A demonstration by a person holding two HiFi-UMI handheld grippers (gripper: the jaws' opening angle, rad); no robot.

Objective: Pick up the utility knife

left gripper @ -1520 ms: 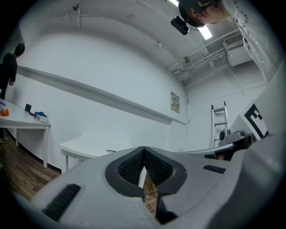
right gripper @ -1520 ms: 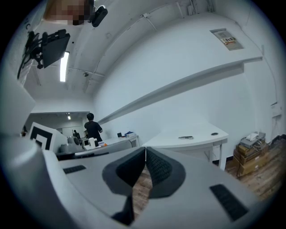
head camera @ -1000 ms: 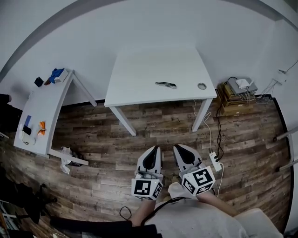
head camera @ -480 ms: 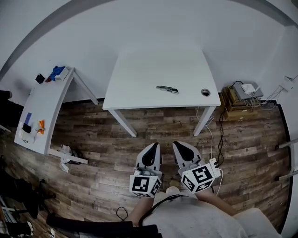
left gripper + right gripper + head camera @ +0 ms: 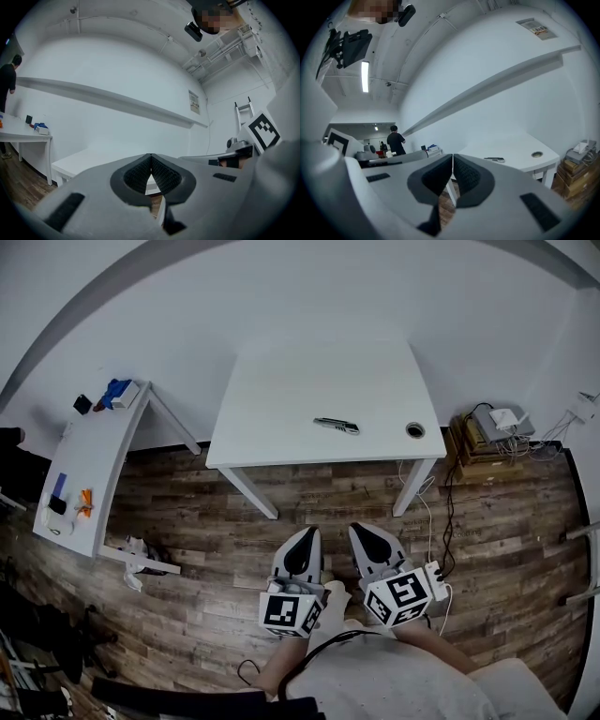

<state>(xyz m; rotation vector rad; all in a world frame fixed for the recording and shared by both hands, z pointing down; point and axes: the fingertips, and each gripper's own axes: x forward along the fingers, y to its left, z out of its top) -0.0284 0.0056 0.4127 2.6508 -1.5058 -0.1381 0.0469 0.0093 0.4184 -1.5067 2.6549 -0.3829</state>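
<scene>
The utility knife (image 5: 336, 425), dark with a silver body, lies on the white table (image 5: 281, 418) right of its middle; the right gripper view shows the utility knife (image 5: 494, 160) small and far off on the table (image 5: 520, 147). Both grippers hang side by side over the wood floor, well short of the table's front edge. My left gripper (image 5: 304, 541) is shut with nothing in it, its tips meeting in the left gripper view (image 5: 150, 156). My right gripper (image 5: 364, 536) is shut and empty too, seen also in the right gripper view (image 5: 453, 157).
A round cable hole (image 5: 415, 430) sits near the table's right edge. A second white table (image 5: 89, 465) with small items stands at left. Boxes and cables (image 5: 492, 427) lie right of the table, a power strip (image 5: 436, 573) by my right gripper. A person (image 5: 396, 140) stands far off.
The table and knife have drifted slightly down in the head view as I came a little closer. Both grippers keep side by side and shut.
</scene>
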